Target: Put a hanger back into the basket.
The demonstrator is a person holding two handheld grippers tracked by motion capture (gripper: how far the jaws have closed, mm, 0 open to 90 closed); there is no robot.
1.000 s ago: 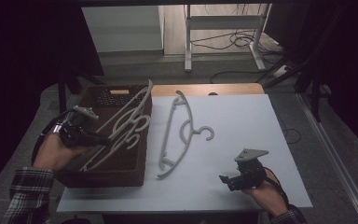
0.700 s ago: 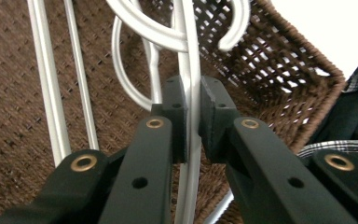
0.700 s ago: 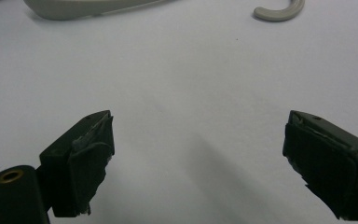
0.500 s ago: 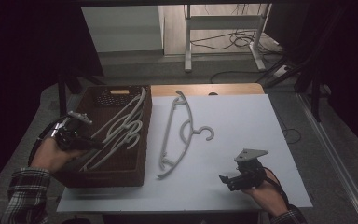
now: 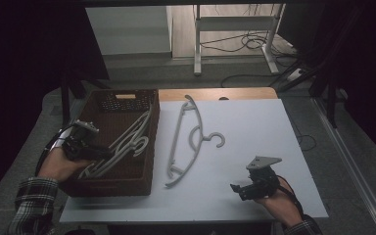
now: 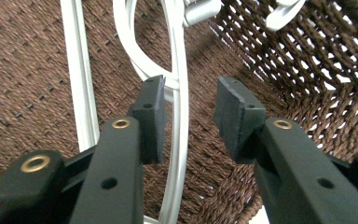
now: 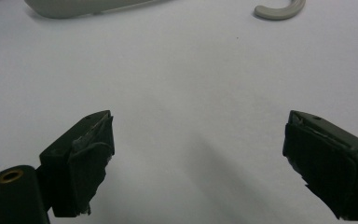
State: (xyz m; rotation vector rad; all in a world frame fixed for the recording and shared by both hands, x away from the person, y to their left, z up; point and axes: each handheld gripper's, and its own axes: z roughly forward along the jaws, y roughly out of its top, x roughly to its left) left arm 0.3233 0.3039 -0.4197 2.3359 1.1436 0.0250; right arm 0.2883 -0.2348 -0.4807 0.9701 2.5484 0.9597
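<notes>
Left gripper [image 5: 98,152] sits low inside the brown woven basket [image 5: 122,100], jaws parted, nothing clamped. In the left gripper view [image 6: 186,119] a white hanger's thin bar [image 6: 181,154] runs up between the pads, against the left-hand pad and clear of the right-hand one. Jaws have just been opening; the bar lies loose between them.

Change since a second ago: the hangers in the basket [image 5: 127,142] then leaned up on the basket's far rim with the gripper held higher. Now they lie flat on the basket floor and the gripper has come down with them.

Surroundings: basket wall rises close to the right of the left gripper's jaws. A second white bar [image 6: 81,79] lies left of them, apart from the pad. Beyond the basket, a grey hanger [image 5: 188,142] lies flat on the white table [image 5: 254,122], between the two grippers.

Right gripper [image 5: 240,188] rests on the table in the person's hand, unchanged, jaws wide apart and empty [image 7: 198,158]. Grey hanger's hook tip [image 7: 279,10] lies well ahead of it, slightly right.
</notes>
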